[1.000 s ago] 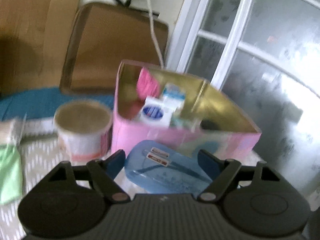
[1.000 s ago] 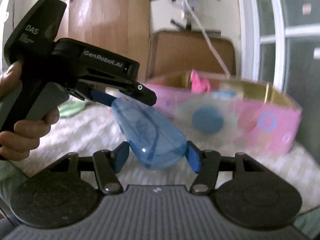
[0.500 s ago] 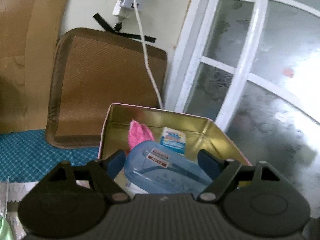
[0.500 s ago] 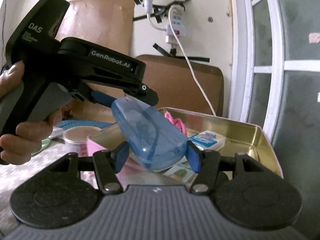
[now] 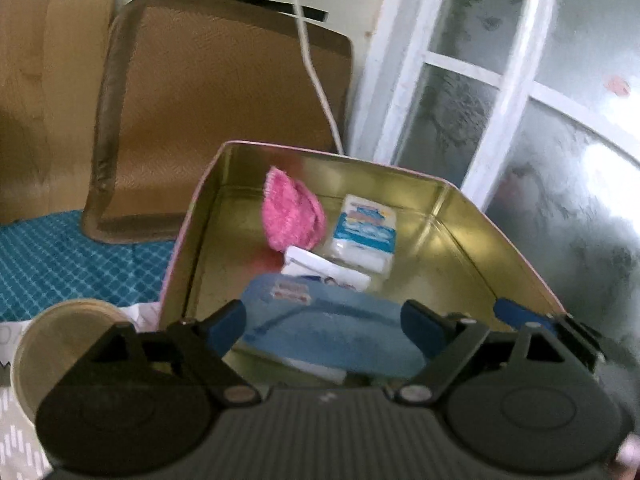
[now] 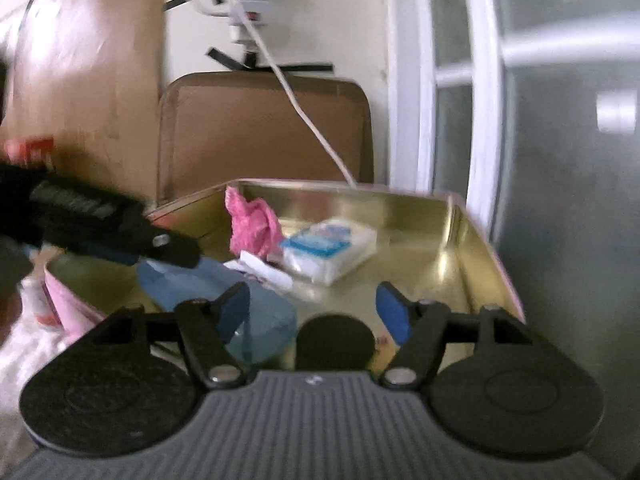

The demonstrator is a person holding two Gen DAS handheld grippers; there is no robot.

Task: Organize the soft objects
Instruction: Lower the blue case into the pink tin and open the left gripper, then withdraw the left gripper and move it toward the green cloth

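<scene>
Progress: well on, by my reading. Three soft things already lie in the tin [image 5: 472, 236]; the blue pouch [image 5: 332, 332] is low inside it at the near left, not yet let go by the left gripper.
Left to do: free the pouch on the tin floor; a paper cup [image 5: 68, 344] stands outside at the near left, and whether more soft goods wait is not shown.
Left gripper [image 5: 322, 326]: jaws set against the two sides of the pouch, apparently holding it; motion blur softens the contact.
Blue pouch: translucent blue, rounded, soft-looking plastic, a red-and-white label near its far end; lies lengthways, tilted toward the tin floor.
Pink cloth [image 5: 290, 216]: fluffy, bunched, propped at the far left of the tin.
White strip [image 5: 324, 268]: small flat packet, just beyond the pouch, touching the cloth.
Tissue pack [image 5: 362, 236]: white with blue print, flat on the tin floor, just right of the cloth.
Right gripper [image 6: 312, 312]: jaws wide, holding nothing, hovering over the near edge of the tin; pouch sits to its left.
Tin: pink outside, gold inside, open top; the right half of its floor is bare.
</scene>
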